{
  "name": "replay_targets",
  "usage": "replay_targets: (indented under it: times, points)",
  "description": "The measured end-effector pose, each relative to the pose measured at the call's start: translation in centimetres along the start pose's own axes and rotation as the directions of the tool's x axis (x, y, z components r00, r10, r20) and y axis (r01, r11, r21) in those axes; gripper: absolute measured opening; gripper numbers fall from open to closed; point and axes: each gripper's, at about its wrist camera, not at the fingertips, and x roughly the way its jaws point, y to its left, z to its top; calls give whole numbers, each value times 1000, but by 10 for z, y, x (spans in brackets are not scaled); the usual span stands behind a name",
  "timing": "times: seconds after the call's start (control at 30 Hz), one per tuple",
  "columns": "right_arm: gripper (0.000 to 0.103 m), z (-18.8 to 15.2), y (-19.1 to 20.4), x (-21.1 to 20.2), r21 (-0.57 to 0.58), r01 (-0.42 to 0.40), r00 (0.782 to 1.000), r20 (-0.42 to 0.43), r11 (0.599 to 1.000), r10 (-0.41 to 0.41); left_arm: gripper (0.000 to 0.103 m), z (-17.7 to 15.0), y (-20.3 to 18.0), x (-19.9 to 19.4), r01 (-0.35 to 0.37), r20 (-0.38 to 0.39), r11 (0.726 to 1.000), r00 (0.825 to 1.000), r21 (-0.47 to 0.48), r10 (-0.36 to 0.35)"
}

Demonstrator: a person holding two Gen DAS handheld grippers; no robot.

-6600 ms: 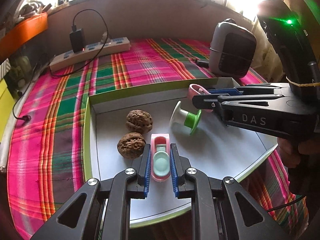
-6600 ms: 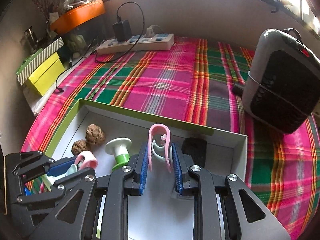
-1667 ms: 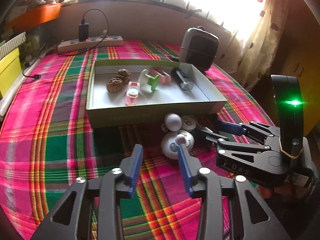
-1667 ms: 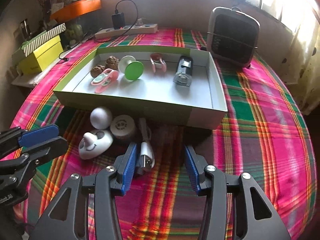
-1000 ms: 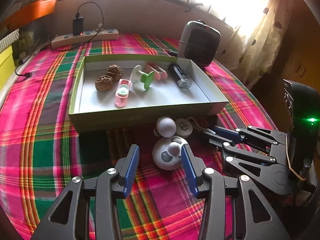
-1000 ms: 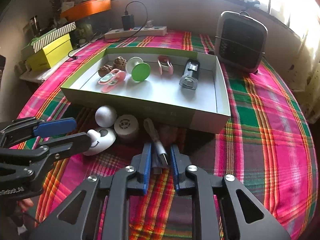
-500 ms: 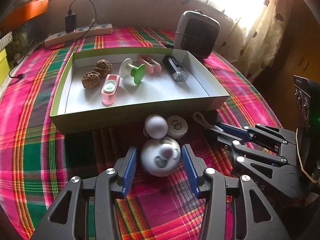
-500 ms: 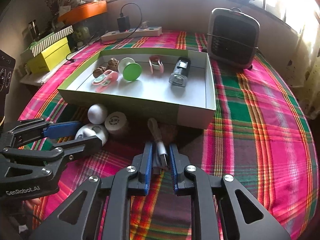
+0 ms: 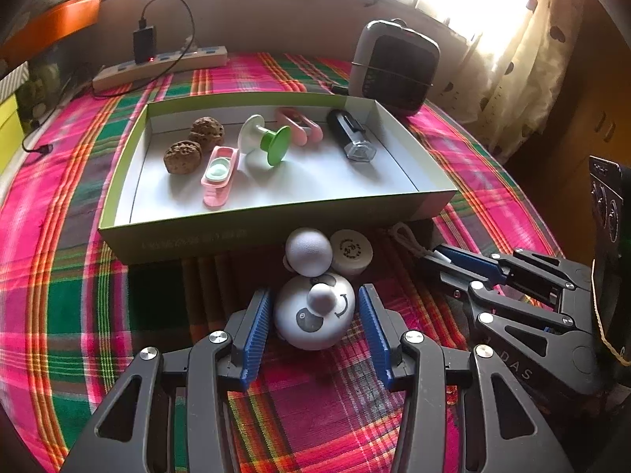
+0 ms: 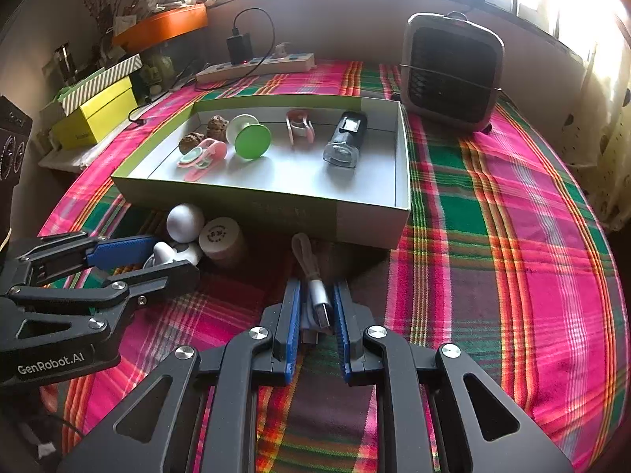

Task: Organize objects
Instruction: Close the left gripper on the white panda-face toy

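Plaid woven cloth (round white toy).

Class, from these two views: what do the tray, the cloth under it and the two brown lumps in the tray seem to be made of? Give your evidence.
Tray: probably cardboard, matte, with thin folded walls, green outside and white inside.
Cloth: woven fabric, with a plaid pattern and visible weave lines.
Brown lumps: likely walnut shells, hard, wrinkled and dull; too small to be sure.
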Motion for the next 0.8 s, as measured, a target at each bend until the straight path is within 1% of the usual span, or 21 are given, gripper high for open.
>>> replay_targets:
  times: [0.03,0.4,0.8]
  points:
    - [17,0,0,0,0,1,1000,0,1000,-1,41,0,0,0,-5,0,1000,1000,2,5]
    - [17,-1,-1,0,0,0,1000,0,1000,0,40,-1,-1,-1,-19,6,1000,1000,13,19]
    - [17,-1,-3,-1,8,-1,1000,1,1000,1,40,-3,-2,-3,-15,6,1000,1000,17,15]
